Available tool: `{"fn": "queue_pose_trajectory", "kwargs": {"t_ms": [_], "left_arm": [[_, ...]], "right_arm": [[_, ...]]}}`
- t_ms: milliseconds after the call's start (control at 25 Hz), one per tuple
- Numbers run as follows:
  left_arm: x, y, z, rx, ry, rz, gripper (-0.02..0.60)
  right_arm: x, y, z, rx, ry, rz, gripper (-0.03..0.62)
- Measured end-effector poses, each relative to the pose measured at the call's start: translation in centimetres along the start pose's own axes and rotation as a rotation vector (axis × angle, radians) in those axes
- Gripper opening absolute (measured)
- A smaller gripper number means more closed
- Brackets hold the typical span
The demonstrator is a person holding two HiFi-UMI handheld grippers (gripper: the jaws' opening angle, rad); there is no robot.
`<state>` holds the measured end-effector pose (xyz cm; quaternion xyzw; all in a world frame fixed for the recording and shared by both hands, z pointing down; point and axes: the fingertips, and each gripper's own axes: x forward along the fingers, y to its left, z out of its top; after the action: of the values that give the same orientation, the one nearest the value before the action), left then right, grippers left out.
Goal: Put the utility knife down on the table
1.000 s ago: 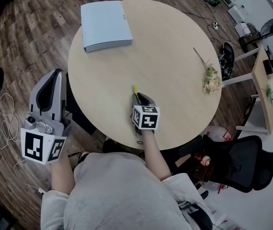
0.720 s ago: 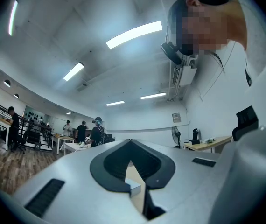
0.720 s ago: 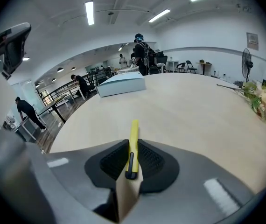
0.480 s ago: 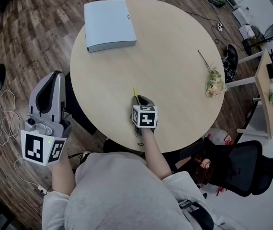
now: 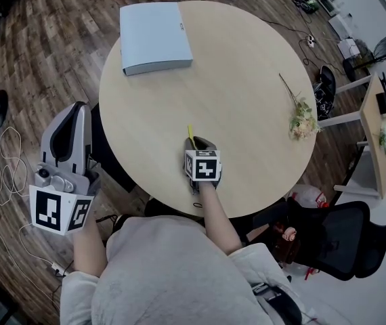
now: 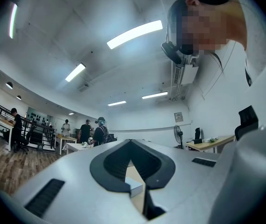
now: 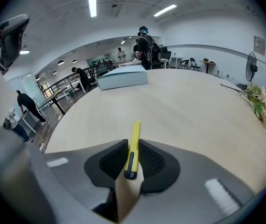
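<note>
A slim yellow utility knife (image 5: 190,135) sticks out forward from my right gripper (image 5: 197,143), which is shut on it low over the round wooden table (image 5: 247,80), near its front edge. In the right gripper view the knife (image 7: 133,146) sits pinched between the two black pads and points toward the table's far side. Whether its tip touches the wood I cannot tell. My left gripper (image 5: 80,105) hangs off the table's left side over the floor, its jaws shut with nothing between them; in its own view the left gripper (image 6: 131,143) shows tips that meet.
A light blue folder (image 5: 156,36) lies at the table's far left, also the folder (image 7: 122,78) ahead of the knife. A dried flower sprig (image 5: 301,119) rests near the right rim. A black office chair (image 5: 342,235) stands at the lower right.
Almost nothing differs. The right gripper keeps hold of the knife at the same spot over the table; only the head view has shifted slightly.
</note>
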<state>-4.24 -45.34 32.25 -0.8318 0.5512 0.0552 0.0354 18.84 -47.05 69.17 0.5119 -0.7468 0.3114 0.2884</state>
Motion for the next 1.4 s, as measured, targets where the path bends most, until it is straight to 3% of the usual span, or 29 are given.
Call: {"fn": "queue_pose_trajectory", "kwargs": {"t_ms": [400, 560, 920, 1400], "left_arm": [[-1.0, -0.7, 1.5, 0.004, -0.028, -0.038, 0.006], [-1.3, -0.8, 2.2, -0.002, -0.044, -0.075, 0.006], [-2.7, -2.6, 3.7, -0.022, -0.076, -0.185, 0.006], [-6.2, -3.1, 6.3, -0.044, -0.127, -0.303, 0.006]], "right_arm": [[-2.7, 0.3, 1.7, 0.019, -0.107, -0.024, 0.081], [-5.0, 0.5, 2.7, 0.031, -0.173, -0.063, 0.011], [-12.0, 0.8, 4.7, 0.067, -0.351, -0.139, 0.011], [-21.9, 4.8, 7.0, 0.065, -0.57, -0.221, 0.011]]}}
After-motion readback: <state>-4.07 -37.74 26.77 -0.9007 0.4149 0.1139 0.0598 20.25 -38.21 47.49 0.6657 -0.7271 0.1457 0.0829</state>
